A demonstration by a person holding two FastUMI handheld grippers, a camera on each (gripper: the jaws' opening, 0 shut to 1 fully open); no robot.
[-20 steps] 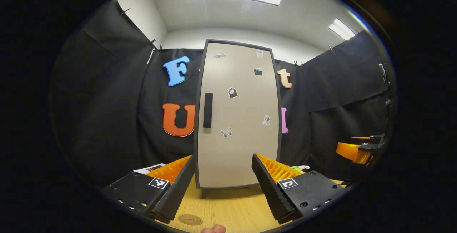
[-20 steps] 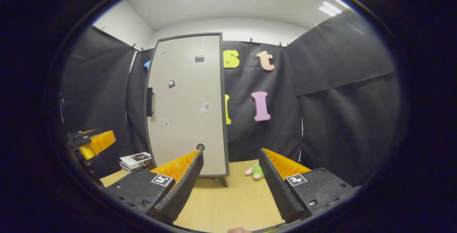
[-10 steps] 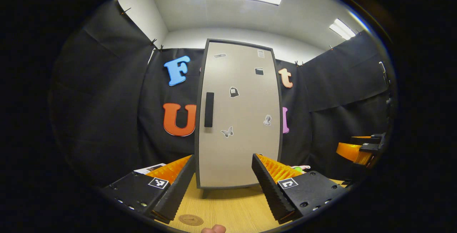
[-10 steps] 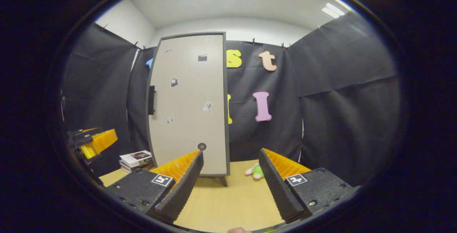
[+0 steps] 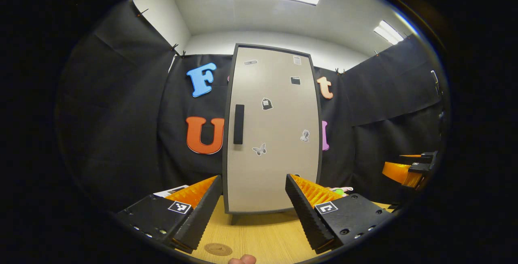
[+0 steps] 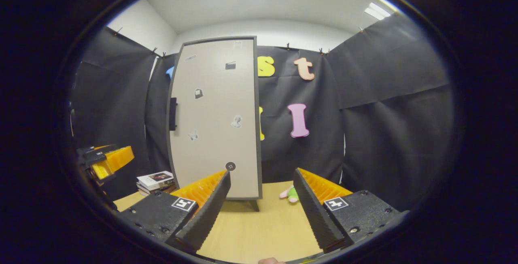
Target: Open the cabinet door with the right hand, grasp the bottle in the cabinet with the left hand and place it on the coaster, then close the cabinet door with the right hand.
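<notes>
A tall beige cabinet [image 5: 271, 134] with a dark frame stands on the wooden table [image 5: 263, 235], its door shut and a black handle [image 5: 238, 124] on the door's left side. The bottle is hidden behind the door. A round brown coaster [image 5: 218, 249] lies on the table in front of the cabinet. My left gripper [image 5: 253, 209] is open, low and in front of the door, with nothing between its fingers. My right gripper [image 6: 261, 207] is open too, off to the cabinet's [image 6: 214, 118] right and short of it. In the left gripper view, the right gripper [image 5: 406, 171] appears at the far right.
A stack of books [image 6: 156, 181] lies left of the cabinet. A small pink and green soft toy [image 6: 289, 193] rests on the table to the cabinet's right. Stickers dot the door. Black cloth walls close in on all sides. The left gripper [image 6: 105, 160] appears at the left edge of the right gripper view.
Both views have drifted slightly, so the cabinet sits a touch more to the right. The door stays shut and both grippers stay open.
</notes>
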